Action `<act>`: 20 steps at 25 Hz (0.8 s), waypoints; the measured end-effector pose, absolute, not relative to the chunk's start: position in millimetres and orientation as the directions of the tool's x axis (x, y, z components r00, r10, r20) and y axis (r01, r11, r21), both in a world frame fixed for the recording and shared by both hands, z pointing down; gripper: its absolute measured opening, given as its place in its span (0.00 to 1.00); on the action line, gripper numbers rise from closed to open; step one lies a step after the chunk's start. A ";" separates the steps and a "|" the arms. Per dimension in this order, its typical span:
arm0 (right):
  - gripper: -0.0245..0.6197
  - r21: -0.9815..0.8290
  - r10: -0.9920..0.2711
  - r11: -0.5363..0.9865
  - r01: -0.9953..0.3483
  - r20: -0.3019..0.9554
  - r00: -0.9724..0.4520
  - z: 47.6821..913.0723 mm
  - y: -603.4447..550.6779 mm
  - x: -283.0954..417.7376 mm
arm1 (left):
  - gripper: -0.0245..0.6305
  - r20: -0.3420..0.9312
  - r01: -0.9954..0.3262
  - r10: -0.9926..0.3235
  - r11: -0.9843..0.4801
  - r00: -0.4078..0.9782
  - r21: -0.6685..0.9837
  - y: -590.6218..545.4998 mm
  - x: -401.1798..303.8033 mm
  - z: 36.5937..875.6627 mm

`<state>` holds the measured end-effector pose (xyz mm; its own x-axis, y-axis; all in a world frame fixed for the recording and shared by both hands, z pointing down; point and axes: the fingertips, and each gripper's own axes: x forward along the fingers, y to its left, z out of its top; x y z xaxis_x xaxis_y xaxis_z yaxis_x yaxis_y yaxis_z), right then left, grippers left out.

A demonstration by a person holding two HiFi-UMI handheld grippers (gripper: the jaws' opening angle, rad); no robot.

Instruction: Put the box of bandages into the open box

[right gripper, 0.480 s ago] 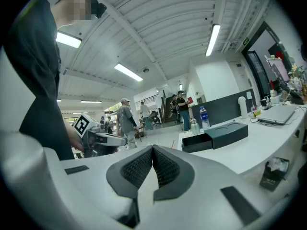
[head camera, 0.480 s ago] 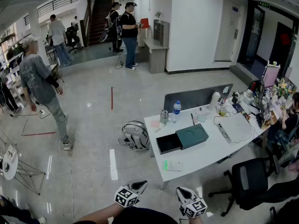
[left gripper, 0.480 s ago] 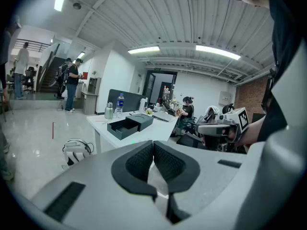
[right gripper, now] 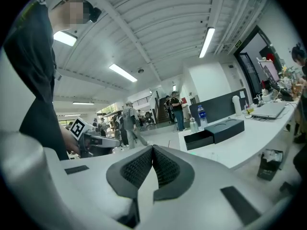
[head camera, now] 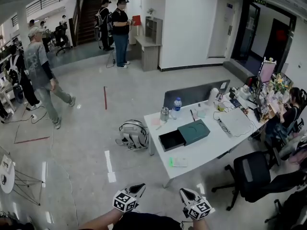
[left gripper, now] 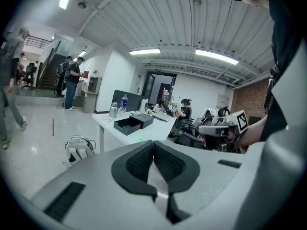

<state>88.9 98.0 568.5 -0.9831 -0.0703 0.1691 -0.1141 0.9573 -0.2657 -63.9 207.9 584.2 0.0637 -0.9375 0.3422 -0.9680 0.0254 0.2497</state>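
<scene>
A small green-and-white box of bandages (head camera: pixel 178 162) lies near the front edge of the white table (head camera: pixel 211 152). Behind it sits the dark green open box (head camera: pixel 193 132), its black drawer (head camera: pixel 171 140) pulled out to the left. Both grippers hang low at the bottom of the head view, well short of the table. My left gripper (head camera: pixel 137 189) is shut and empty; its pads meet in the left gripper view (left gripper: pixel 153 150). My right gripper (head camera: pixel 187 193) is also shut on nothing (right gripper: pixel 152 157). The open box (right gripper: pixel 218 130) shows far beyond the right jaws.
A white backpack (head camera: pixel 133 134) lies on the floor left of the table. A black office chair (head camera: pixel 252 174) stands at the table's right front. A water bottle (head camera: pixel 176 105), a metal flask (head camera: pixel 164 114) and a laptop (head camera: pixel 237 121) are on the table. Several people stand further back.
The head view has shifted slightly, so the table sits a little higher and further left. The person in grey at the left has walked on. Both grippers stay low and shut.
</scene>
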 end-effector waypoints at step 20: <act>0.08 -0.237 -0.159 0.947 -0.219 0.251 -0.955 570.9 175.2 67.3 | 0.05 0.317 -0.950 -0.942 -0.001 0.106 0.314 282.5 -94.8 593.0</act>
